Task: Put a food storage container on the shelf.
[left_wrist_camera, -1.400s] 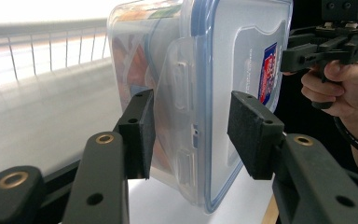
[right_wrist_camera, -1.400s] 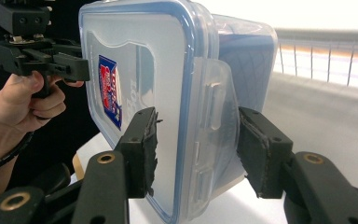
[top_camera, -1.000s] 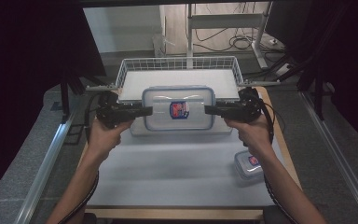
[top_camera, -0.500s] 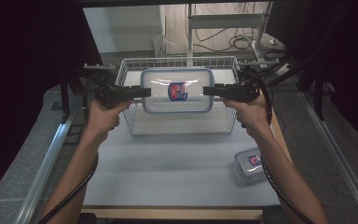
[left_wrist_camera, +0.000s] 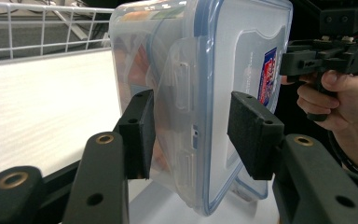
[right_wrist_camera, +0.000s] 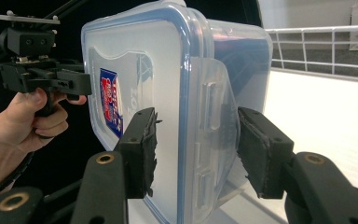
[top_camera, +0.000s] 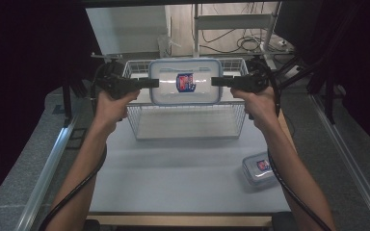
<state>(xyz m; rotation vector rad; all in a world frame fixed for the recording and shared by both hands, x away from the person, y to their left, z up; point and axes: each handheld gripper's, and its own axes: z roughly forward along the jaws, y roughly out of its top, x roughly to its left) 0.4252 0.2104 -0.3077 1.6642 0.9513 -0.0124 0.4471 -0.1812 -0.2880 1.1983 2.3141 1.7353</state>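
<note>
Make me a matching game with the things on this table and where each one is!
Things:
1. big lidded container
2. small lidded container
3. wire basket
4. left gripper

Places:
A. standing at the far end of the table
B. lying on the table near its right edge
C. held up in the air over the basket
D. at the big container's left end

Pairs: 1-C, 2-B, 3-A, 4-D

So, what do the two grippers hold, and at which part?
Together they hold the large lidded container, left gripper and right gripper each clamped on one short end, above the wire basket.
</note>
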